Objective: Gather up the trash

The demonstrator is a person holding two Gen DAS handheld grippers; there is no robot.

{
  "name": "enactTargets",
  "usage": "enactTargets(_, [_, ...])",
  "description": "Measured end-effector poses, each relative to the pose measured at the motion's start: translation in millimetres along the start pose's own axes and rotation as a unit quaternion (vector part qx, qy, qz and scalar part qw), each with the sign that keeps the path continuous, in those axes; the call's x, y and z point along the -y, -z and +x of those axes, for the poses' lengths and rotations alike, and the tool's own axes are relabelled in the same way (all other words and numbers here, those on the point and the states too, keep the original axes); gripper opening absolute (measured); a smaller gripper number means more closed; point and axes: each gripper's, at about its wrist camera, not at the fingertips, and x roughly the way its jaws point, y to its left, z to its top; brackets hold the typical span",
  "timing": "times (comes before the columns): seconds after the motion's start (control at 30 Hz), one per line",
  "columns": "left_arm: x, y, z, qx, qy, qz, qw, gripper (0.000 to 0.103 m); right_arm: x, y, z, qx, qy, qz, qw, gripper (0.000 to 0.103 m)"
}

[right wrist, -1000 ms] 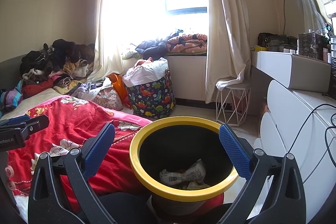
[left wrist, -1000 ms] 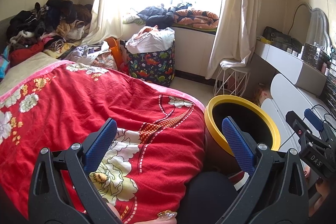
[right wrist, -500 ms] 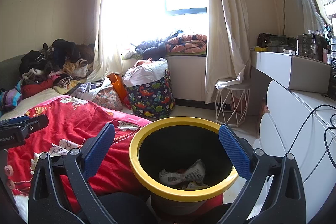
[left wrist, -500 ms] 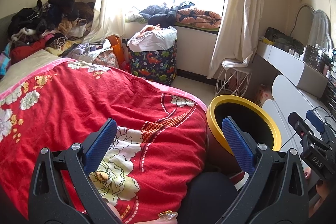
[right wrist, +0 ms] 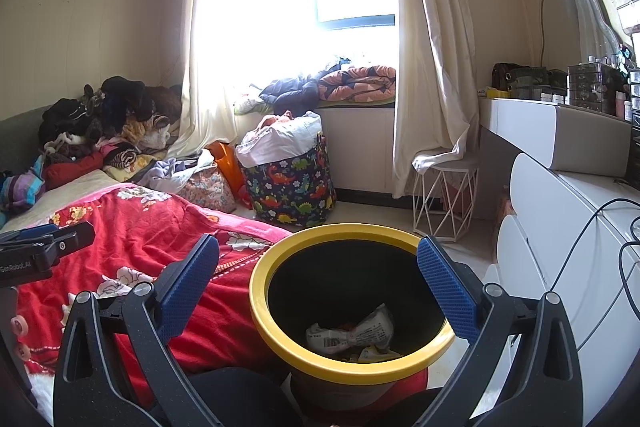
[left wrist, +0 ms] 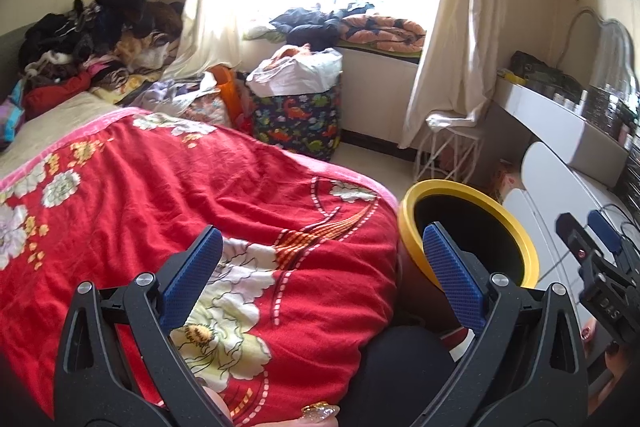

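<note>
Barely any change over the last second: only a slight drift of the left view, bin and bedding in the same places, nothing picked up or dropped. Left gripper [left wrist: 320, 267] spread wide and empty above the red floral blanket [left wrist: 168, 195]; right gripper [right wrist: 318, 283] likewise released, empty, poised over the yellow-rimmed bin [right wrist: 280, 323]. Crumpled paper trash [right wrist: 352, 333] already lying at the bottom of the bin, near the front wall, with a yellowish scrap beside it. Probably a pause between a drop and a search for the next piece; no loose trash evident on the blanket from here. Bin pressed against the blanket's right edge, so little clearance on that side. White drawers [right wrist: 560, 227] close on the right, with cables hanging across them, a snag risk. Open floor only farther off, toward the dinosaur-print basket [right wrist: 288, 183] and wire stool [right wrist: 444, 199].
</note>
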Motion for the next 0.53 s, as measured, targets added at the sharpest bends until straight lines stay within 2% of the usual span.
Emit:
enactTargets(0.1, [-17.8, -2.1, -6.0, -0.004, -0.017, -0.023, 0.9996, 0.092, -6.5, -4.4, 3.0, -0.007, -0.016, -0.005, 1.000, 0.097])
enactTargets(0.17, [-42.1, -3.6, -13.7, -0.005, -0.040, -0.049, 0.9980, 0.092, -21.6, -11.9, 13.1, -0.023, -0.056, -0.014, 0.998, 0.097])
enactTargets(0.23, [-91.0, -2.5, -27.6, -0.004, -0.088, -0.098, 0.9913, 0.092, -46.2, -20.6, 24.4, -0.043, -0.114, -0.022, 0.992, 0.097])
enactTargets(0.3, [-142.8, 4.4, -46.0, 0.006, -0.160, -0.136, 0.9778, 0.092, -92.7, -29.9, 38.6, -0.066, -0.188, -0.039, 0.979, 0.097])
enactTargets(0.33, [-176.1, 11.9, -58.6, 0.007, -0.215, -0.151, 0.9649, 0.092, -114.3, -33.0, 44.1, -0.079, -0.220, -0.049, 0.971, 0.097])
enactTargets(0.37, [-198.6, 17.9, -67.4, 0.005, -0.250, -0.162, 0.9546, 0.092, -150.5, -34.7, 51.7, -0.103, -0.265, -0.069, 0.956, 0.097])
enactTargets(0.43, [-268.9, 43.2, -95.0, -0.011, -0.345, -0.196, 0.9179, 0.092, -228.5, -28.0, 59.7, -0.149, -0.351, -0.118, 0.917, 0.097])
enactTargets(0.47, [-299.9, 57.4, -106.0, -0.030, -0.392, -0.207, 0.8961, 0.092, -257.7, -22.6, 60.6, -0.166, -0.379, -0.130, 0.901, 0.097])
enactTargets(0.5, [-323.0, 68.0, -114.7, -0.044, -0.424, -0.217, 0.8780, 0.092, -288.8, -14.0, 60.6, -0.185, -0.407, -0.139, 0.884, 0.097])
enactTargets(0.53, [-346.9, 78.7, -123.0, -0.059, -0.447, -0.228, 0.8629, 0.092, -325.3, -0.5, 60.7, -0.213, -0.436, -0.147, 0.862, 0.097])
